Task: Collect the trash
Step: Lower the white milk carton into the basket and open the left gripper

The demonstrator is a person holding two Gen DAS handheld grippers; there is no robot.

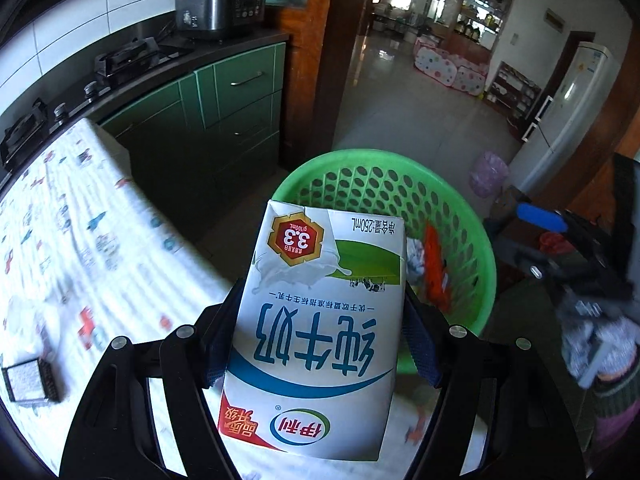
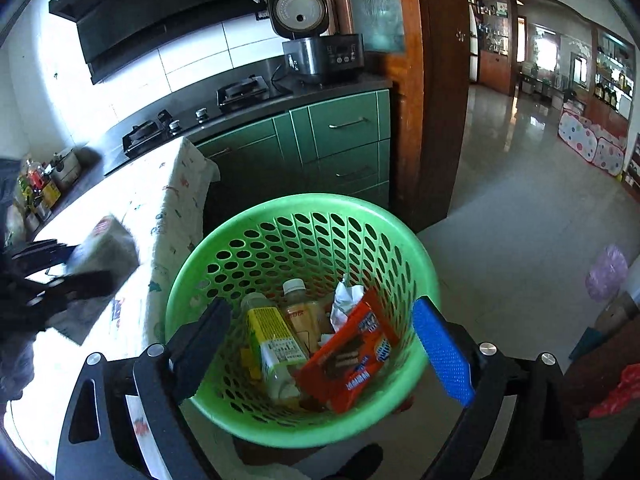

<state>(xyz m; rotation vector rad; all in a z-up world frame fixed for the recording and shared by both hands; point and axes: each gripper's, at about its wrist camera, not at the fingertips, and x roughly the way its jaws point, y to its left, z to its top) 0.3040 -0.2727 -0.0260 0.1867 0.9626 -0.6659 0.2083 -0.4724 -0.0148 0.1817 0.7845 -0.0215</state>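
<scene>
Holding the milk carton [image 1: 316, 328] clamped across its narrow width in my left tongs [image 1: 320, 340], I read its long axis as running straight out toward twelve o'clock, where the green perforated basket [image 1: 472, 236] sits just past its far end, beside the edge of the cloth-covered bench [image 1: 80, 240]. My right tongs [image 2: 320, 344] stand wide and empty above that same basket, its rim between the fingers; a yellow-labelled bottle [image 2: 276, 344], a red wrapper [image 2: 352, 356] and crumpled paper [image 2: 346, 300] lie inside. In the right wrist view the left tongs and carton sit at nine o'clock. I judge the left hand must carry forward before letting go.
</scene>
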